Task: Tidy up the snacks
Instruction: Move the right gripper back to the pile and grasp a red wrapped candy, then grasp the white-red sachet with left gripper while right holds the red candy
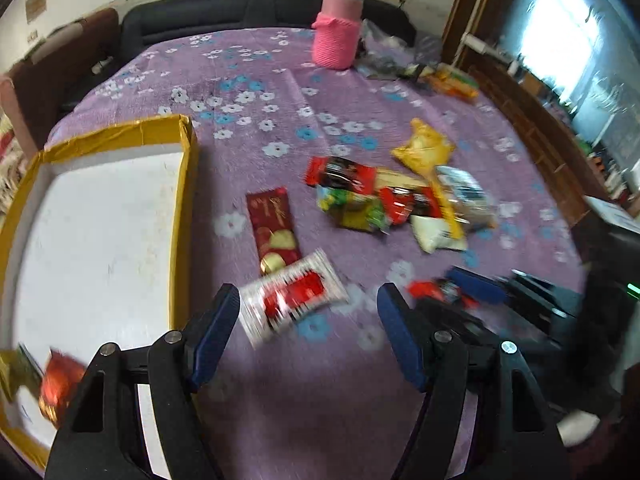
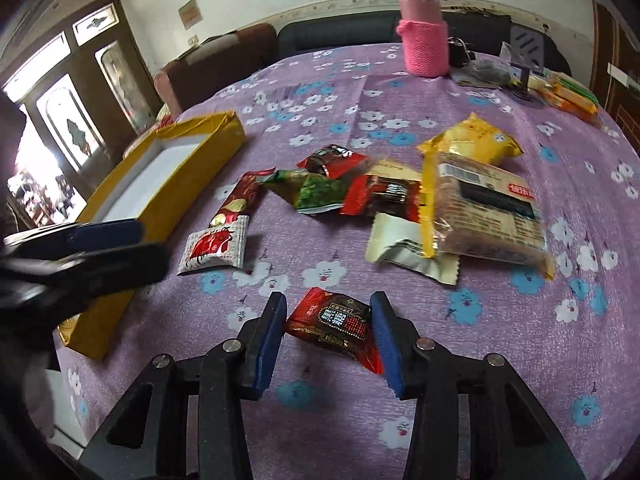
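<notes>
My left gripper is open above the purple cloth, just beyond a white-and-red snack packet; nothing is between its fingers. A dark red biscuit pack lies behind that packet. My right gripper is shut on a red-and-black snack packet, low over the cloth. A yellow box with a white inside stands at the left, with a red snack in its near corner. A pile of snacks lies mid-table.
A pink knit-covered bottle stands at the far edge of the table, with bags and orange packs to its right. A dark sofa lies behind the table. My left gripper also shows in the right wrist view, over the box.
</notes>
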